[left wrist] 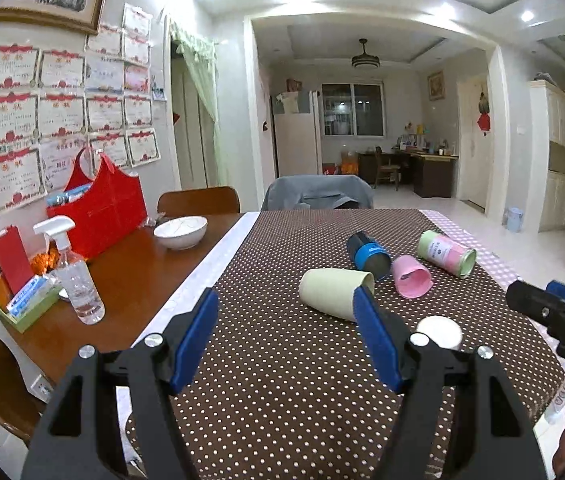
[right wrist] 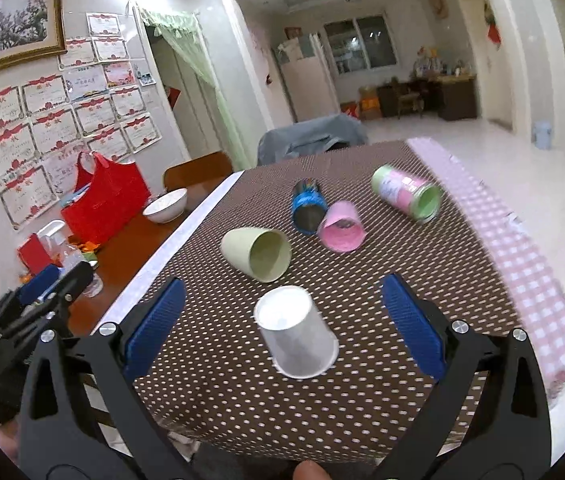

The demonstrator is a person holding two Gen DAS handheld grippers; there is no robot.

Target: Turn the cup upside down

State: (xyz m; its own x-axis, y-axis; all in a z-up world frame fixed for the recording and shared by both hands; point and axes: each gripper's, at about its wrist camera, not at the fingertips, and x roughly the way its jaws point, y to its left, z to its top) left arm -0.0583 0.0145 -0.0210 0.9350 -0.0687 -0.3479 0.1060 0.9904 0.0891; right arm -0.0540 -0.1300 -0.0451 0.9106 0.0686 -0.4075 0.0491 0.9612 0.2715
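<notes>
The white cup (right wrist: 297, 332) stands rim-down on the near dotted tablecloth (right wrist: 362, 420), between the spread, empty fingers of the right gripper (right wrist: 282, 324). The left gripper (left wrist: 286, 336) also gapes empty. Risk: closing now could knock the light cup over toward the green cup (right wrist: 256, 254) lying just beyond

The white cup (right wrist: 297, 332) stands upside down on the dotted brown cloth (right wrist: 402, 280). The right gripper (right wrist: 282, 326) is wide open, with one blue finger on each side of the white cup and not touching it. Just behind the white cup, a green cup (right wrist: 256, 254) lies on its side. Farther behind are a pink cup (right wrist: 340, 226) and a blue cup (right wrist: 307, 206), touching each other. A pink and green can (right wrist: 406, 192) lies behind the white cup, off to the right.
</notes>
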